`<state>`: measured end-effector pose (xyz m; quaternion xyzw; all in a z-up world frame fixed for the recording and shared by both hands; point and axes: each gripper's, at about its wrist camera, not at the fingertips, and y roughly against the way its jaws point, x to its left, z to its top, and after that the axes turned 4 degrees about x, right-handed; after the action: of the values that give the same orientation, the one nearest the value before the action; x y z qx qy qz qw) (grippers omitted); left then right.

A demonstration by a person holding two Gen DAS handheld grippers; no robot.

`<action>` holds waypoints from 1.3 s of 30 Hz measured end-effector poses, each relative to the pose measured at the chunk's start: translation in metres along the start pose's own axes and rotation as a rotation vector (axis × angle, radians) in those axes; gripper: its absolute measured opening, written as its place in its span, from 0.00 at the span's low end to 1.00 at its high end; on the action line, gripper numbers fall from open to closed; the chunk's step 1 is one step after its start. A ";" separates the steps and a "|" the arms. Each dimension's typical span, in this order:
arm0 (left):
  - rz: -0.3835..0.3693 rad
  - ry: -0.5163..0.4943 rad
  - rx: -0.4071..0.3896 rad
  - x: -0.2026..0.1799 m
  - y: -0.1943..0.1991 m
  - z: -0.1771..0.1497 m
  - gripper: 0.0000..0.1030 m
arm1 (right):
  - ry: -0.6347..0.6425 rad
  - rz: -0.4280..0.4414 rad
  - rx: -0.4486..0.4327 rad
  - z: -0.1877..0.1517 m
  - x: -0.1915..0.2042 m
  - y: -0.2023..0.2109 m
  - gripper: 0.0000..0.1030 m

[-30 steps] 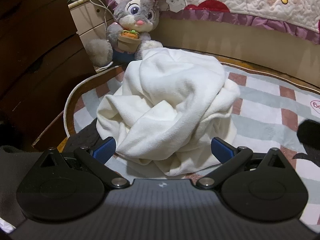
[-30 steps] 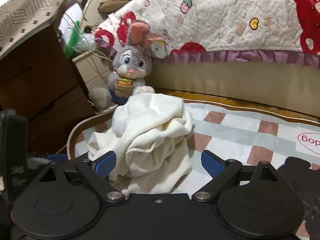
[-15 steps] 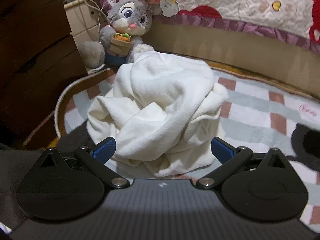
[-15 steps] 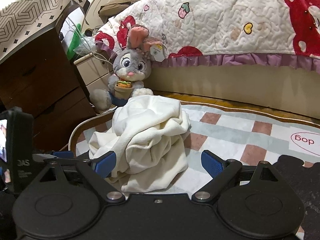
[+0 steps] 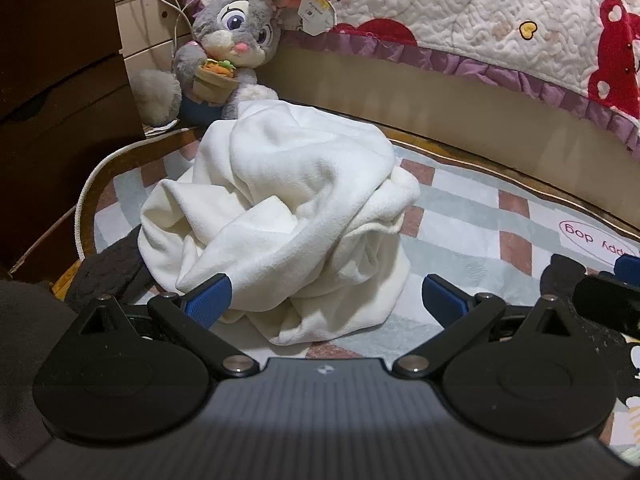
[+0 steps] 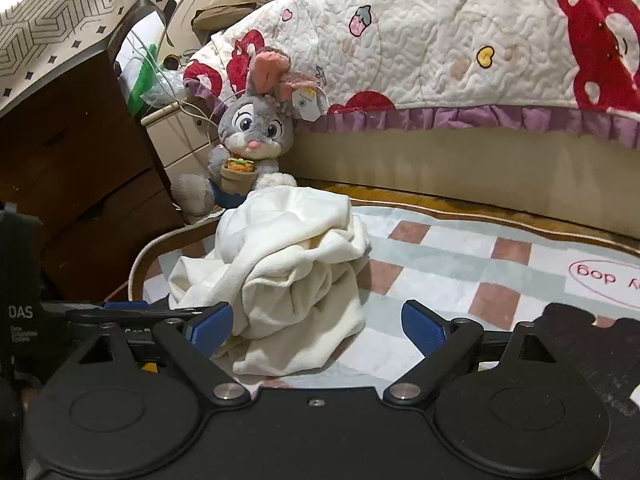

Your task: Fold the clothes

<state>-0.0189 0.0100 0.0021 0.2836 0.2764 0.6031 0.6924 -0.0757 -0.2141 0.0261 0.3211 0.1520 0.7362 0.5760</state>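
A crumpled cream-white garment (image 5: 280,224) lies heaped on a checked mat (image 5: 460,216); it also shows in the right wrist view (image 6: 280,276). My left gripper (image 5: 326,300) is open, its blue pads at either side of the heap's near edge, holding nothing. My right gripper (image 6: 318,326) is open and empty, just short of the heap's near right part. The left gripper's body shows at the left edge of the right wrist view (image 6: 120,312).
A grey plush rabbit (image 5: 228,52) sits behind the heap against a bed side with a red-and-white quilt (image 5: 480,20). A dark wooden cabinet (image 5: 52,100) stands at the left. Dark cloth (image 6: 580,336) lies at the near right of the mat.
Both grippers have drawn back and shifted a little; the heap sits lower left of its earlier place in the views. The garment itself has not moved. Both stay open.
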 end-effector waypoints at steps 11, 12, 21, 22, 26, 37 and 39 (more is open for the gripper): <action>-0.003 -0.017 -0.025 0.001 0.007 -0.006 1.00 | 0.021 -0.036 -0.012 -0.002 -0.004 0.006 0.91; -0.004 -0.014 -0.022 0.002 0.006 -0.006 1.00 | 0.018 -0.033 -0.009 -0.003 -0.004 0.005 0.91; -0.021 0.006 0.044 0.000 -0.004 -0.010 1.00 | 0.021 -0.046 -0.020 -0.008 -0.004 0.006 0.91; -0.016 0.004 0.048 0.000 -0.005 -0.011 1.00 | 0.018 -0.046 -0.020 -0.008 -0.005 0.006 0.91; -0.016 0.020 0.064 0.001 -0.007 -0.010 1.00 | 0.015 -0.046 -0.017 -0.010 -0.009 0.006 0.91; 0.018 0.183 -0.063 0.038 -0.015 -0.005 0.99 | 0.056 0.130 0.017 0.022 -0.001 -0.044 0.78; 0.059 0.181 -0.085 0.048 -0.018 -0.003 0.96 | 0.053 0.151 -0.003 0.028 0.002 -0.058 0.78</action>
<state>-0.0033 0.0561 -0.0145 0.2064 0.3034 0.6577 0.6579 -0.0148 -0.1998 0.0131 0.3111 0.1414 0.7861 0.5151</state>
